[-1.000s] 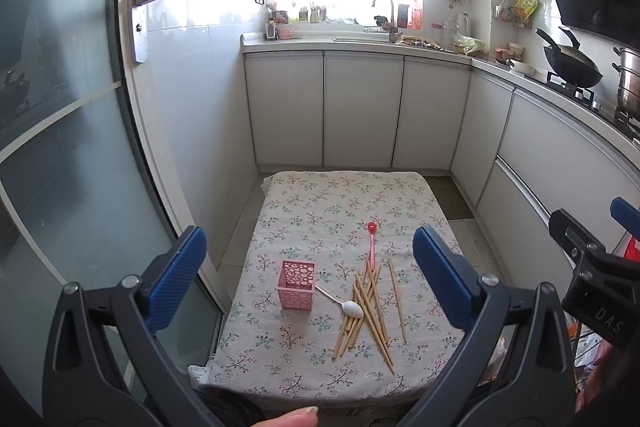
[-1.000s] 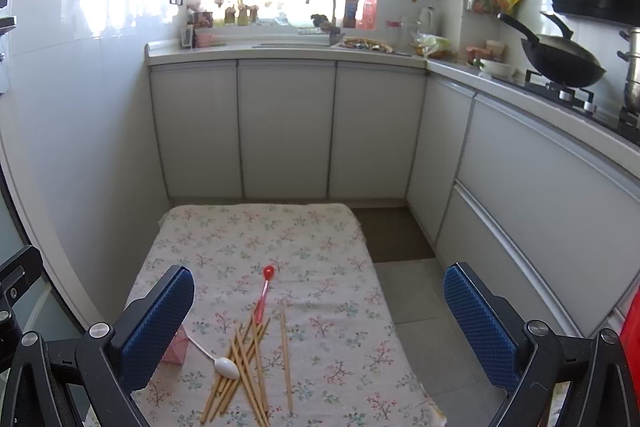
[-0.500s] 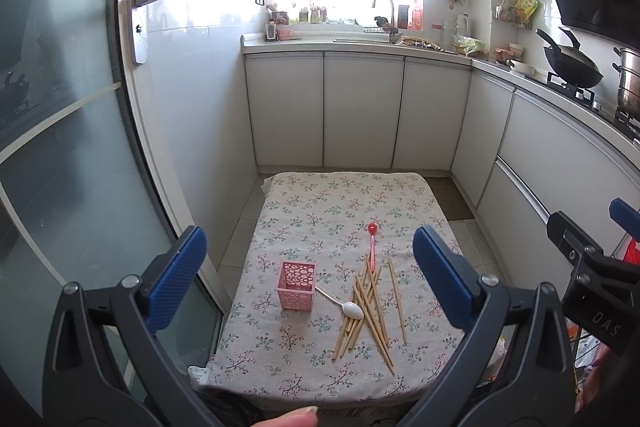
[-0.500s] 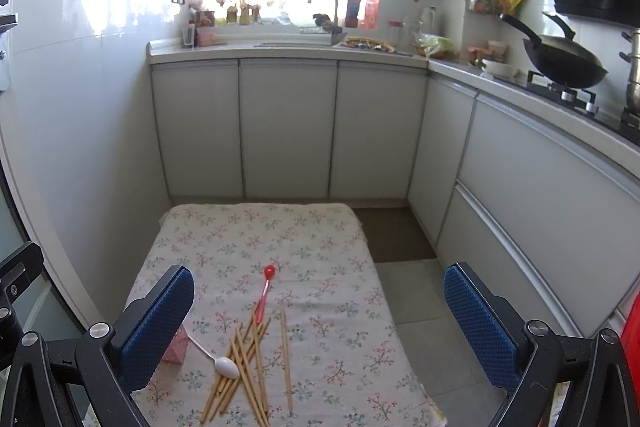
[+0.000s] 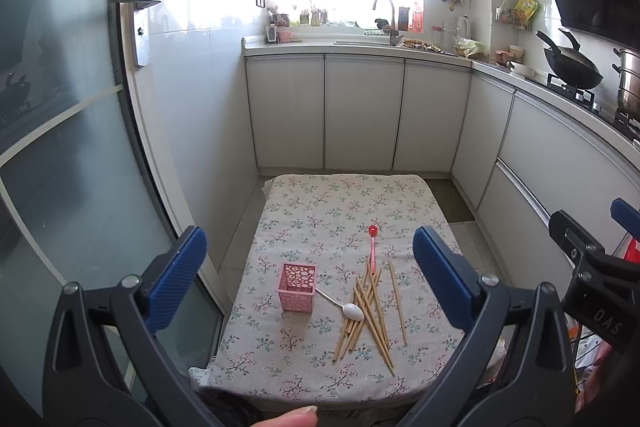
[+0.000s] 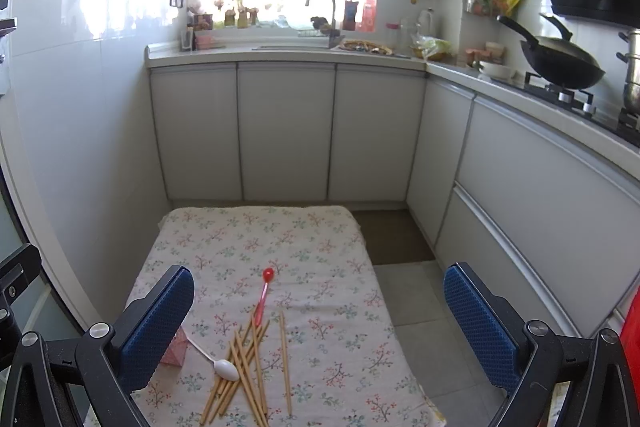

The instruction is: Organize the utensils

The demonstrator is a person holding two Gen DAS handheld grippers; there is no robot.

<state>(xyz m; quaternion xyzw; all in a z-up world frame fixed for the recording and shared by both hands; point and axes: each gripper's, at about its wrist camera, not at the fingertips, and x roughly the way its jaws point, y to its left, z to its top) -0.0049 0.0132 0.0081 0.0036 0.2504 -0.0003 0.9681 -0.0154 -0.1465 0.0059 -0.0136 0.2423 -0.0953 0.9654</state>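
Left wrist view shows chopsticks (image 5: 366,311) below both wide-open, empty hand-held grippers (image 5: 310,273) (image 6: 319,323), plus the whole holder (image 5: 298,287), half-hidden in the right view.

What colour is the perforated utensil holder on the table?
Pink. The utensil holder shows best in the left wrist view; the right wrist view mostly hides it.

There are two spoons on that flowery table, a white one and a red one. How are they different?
The white spoon has a pale oval bowl and a thin curved handle; the red spoon has a small round red bowl and a straight pinkish handle. The white spoon's bowl points toward the camera, with its handle reaching to the pink basket; the red spoon's bowl points away, toward the cabinets. Both lie flat against the chopstick pile.
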